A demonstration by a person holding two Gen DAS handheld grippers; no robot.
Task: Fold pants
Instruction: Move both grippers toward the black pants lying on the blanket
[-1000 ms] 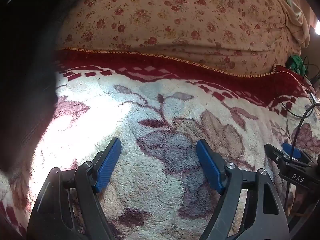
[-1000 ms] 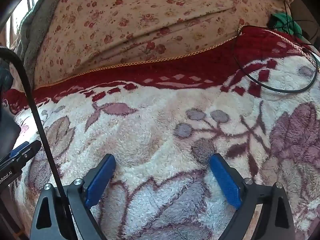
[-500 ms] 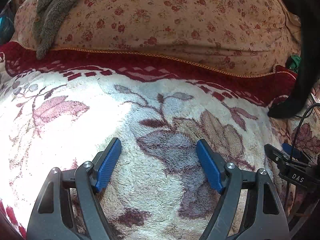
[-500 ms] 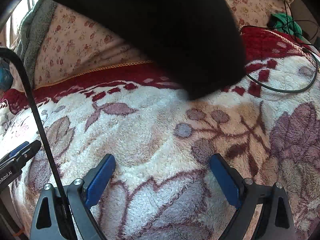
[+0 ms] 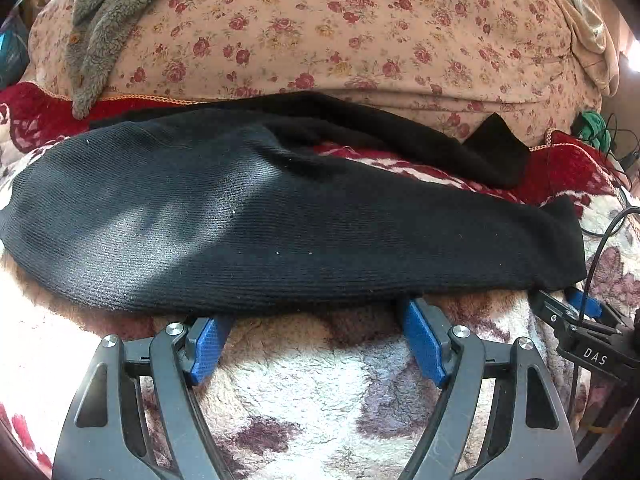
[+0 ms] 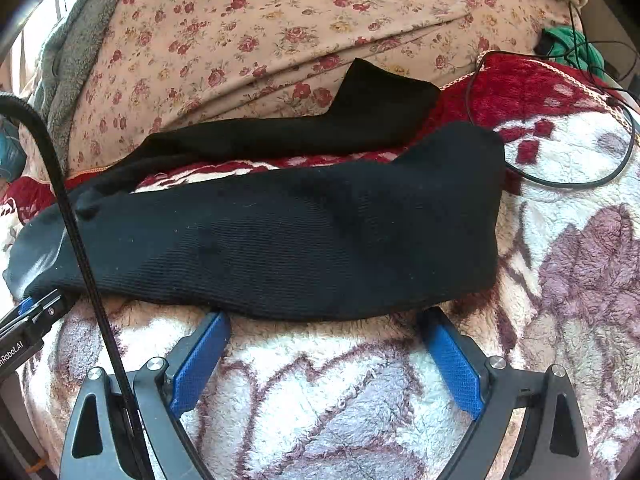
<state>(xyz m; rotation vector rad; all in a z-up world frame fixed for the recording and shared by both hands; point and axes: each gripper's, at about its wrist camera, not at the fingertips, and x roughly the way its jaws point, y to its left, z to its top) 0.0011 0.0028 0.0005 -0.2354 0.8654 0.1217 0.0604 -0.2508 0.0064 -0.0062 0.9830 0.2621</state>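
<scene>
Black knit pants [image 5: 280, 216] lie spread across the fluffy flowered blanket [image 5: 304, 392], waist to the left, both legs running to the right. They also show in the right wrist view [image 6: 304, 236]; the far leg [image 6: 360, 120] reaches onto the floral cover. My left gripper [image 5: 316, 320] is open and empty, its fingertips hidden under the pants' near edge. My right gripper [image 6: 324, 320] is open and empty, its fingertips at the near edge of the near leg. The right gripper also shows in the left wrist view [image 5: 576, 320].
A pink floral cover [image 5: 340, 32] rises behind the blanket. A grey fleece garment [image 5: 104, 28] hangs at its left. A black cable [image 6: 568, 176] loops on the blanket at the right, beside a green object [image 6: 572, 46]. Another cable [image 6: 80, 232] crosses the right wrist view.
The black pants came down through the air and now lie spread on the blanket, which was bare before. Both grippers have stayed open in the same place.
</scene>
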